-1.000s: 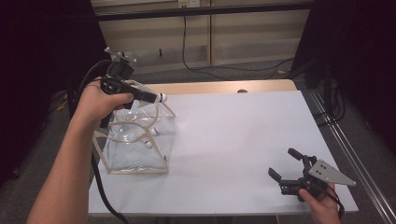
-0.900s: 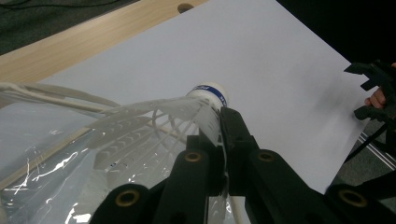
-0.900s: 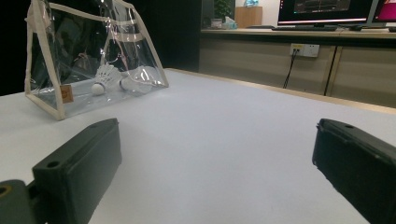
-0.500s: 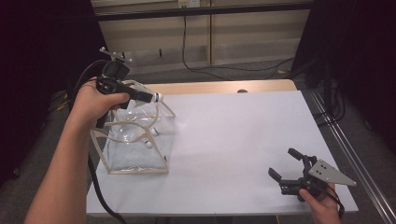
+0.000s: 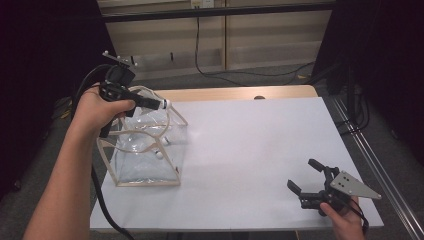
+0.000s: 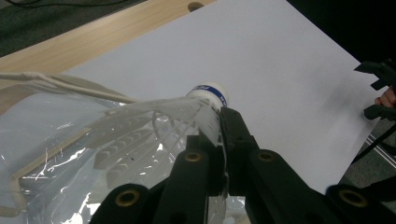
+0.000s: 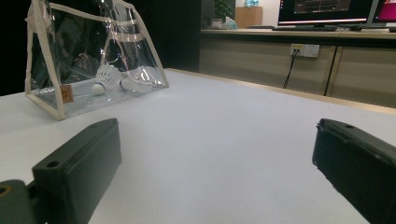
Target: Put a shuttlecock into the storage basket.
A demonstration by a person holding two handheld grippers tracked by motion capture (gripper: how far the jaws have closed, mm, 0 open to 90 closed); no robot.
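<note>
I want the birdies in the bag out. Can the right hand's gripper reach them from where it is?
Probably not yet. The right gripper sits open at the table's near corner, far from the clear bag. The birdies lie behind the bag's plastic wall, so it would need to go in from the top.

White table (image 5: 260, 145) — clear bag (image 5: 145, 160), seemingly.

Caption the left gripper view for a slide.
Left gripper pinching a shuttlecock above the clear bag.

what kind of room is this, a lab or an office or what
Probably an office-like lab or recording room: a white table set up as a work surface, computer monitors on a wooden counter behind it, wall sockets with cables, and dark curtains flanking the table.
</note>
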